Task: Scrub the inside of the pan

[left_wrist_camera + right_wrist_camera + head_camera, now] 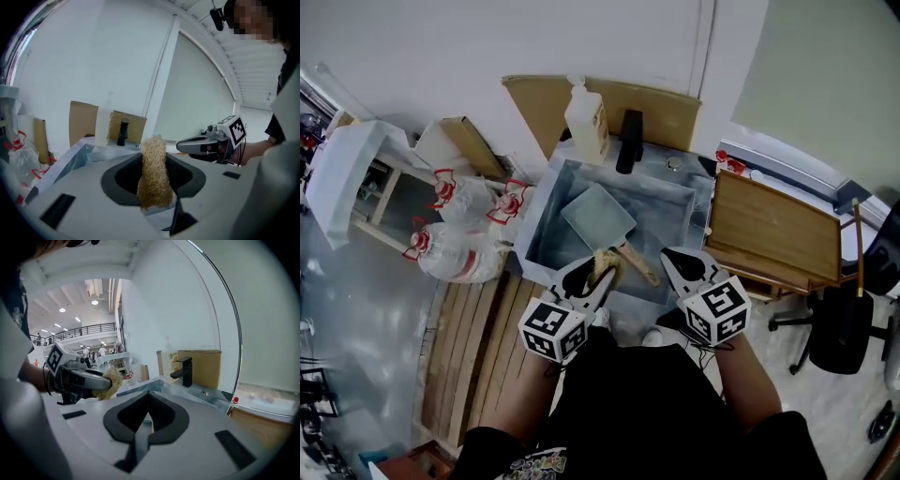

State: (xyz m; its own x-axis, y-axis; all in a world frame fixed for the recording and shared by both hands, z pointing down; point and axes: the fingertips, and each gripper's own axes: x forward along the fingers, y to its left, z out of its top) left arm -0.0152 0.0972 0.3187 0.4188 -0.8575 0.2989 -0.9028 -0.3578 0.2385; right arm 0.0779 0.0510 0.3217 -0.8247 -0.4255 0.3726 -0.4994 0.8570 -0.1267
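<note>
A square grey pan [598, 216] with a wooden handle [639, 264] lies in the steel sink [546, 217]. My left gripper [598, 274] is shut on a tan fibrous scrubber [604, 263], held above the sink's near edge, close to the pan handle. In the left gripper view the scrubber [153, 174] stands upright between the jaws. My right gripper [680, 262] hovers beside it over the sink's near right rim, apart from the pan. Its jaws [143, 423] are shut with nothing between them. The left gripper [79, 378] with the scrubber [108, 383] shows in the right gripper view.
A black faucet [628, 141] and a soap bottle [586, 117] stand behind the sink. A wooden board [773, 230] lies to the right, and plastic bottles [459, 230] are piled at the left. A black chair [848, 328] stands at far right.
</note>
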